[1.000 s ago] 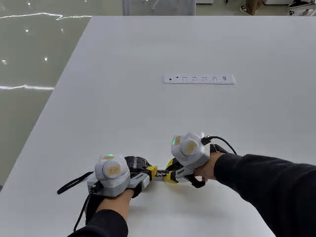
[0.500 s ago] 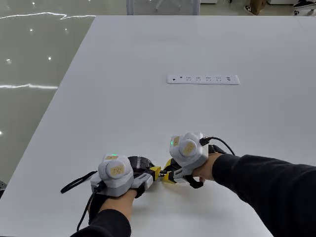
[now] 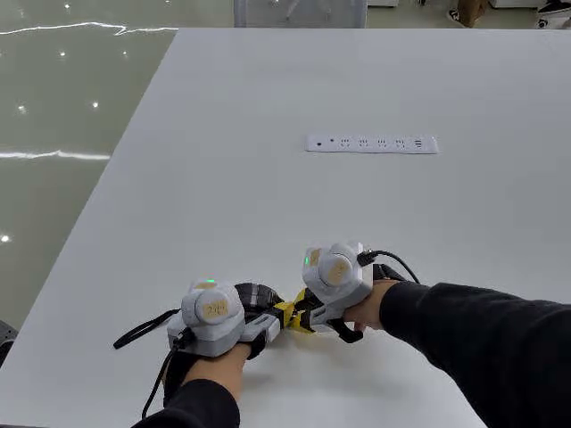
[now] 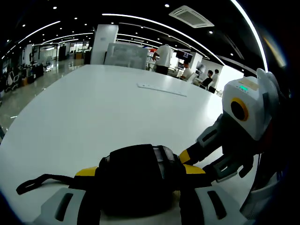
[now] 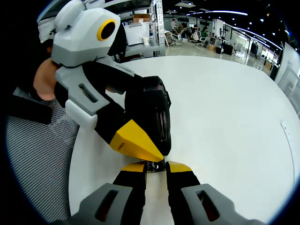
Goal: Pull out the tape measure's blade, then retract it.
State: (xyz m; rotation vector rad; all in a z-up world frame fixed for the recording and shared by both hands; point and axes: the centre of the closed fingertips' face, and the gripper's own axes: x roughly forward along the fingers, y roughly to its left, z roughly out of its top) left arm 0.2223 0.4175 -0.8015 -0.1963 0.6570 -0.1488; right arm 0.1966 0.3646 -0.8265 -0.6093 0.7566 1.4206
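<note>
You have a big white desk (image 3: 223,178) in front of you. Most of its top is bare.

Your left claw (image 4: 140,171) and your right claw (image 5: 156,168) are low at the near edge of the desk. Their yellow tips point at each other and nearly touch.

A long white power strip (image 3: 373,144) lies flat on the desk, far up from your claws and well apart from them. Nothing sits between it and your claws.

The round black tape measure (image 4: 138,176) is between the two jaws of your left claw, which are clamped tight on its sides. It sits on the desk near the edge. Its mouth points to your right, at the right claw.

A thin black strap (image 3: 141,329) runs from the tape measure out to your left and lies on the desk.

The shiny metal blade tip (image 5: 153,164) is pinched between the jaws of your right claw. The blade runs left to right, from one claw to the other, and only a very short bit of it is out.
</note>
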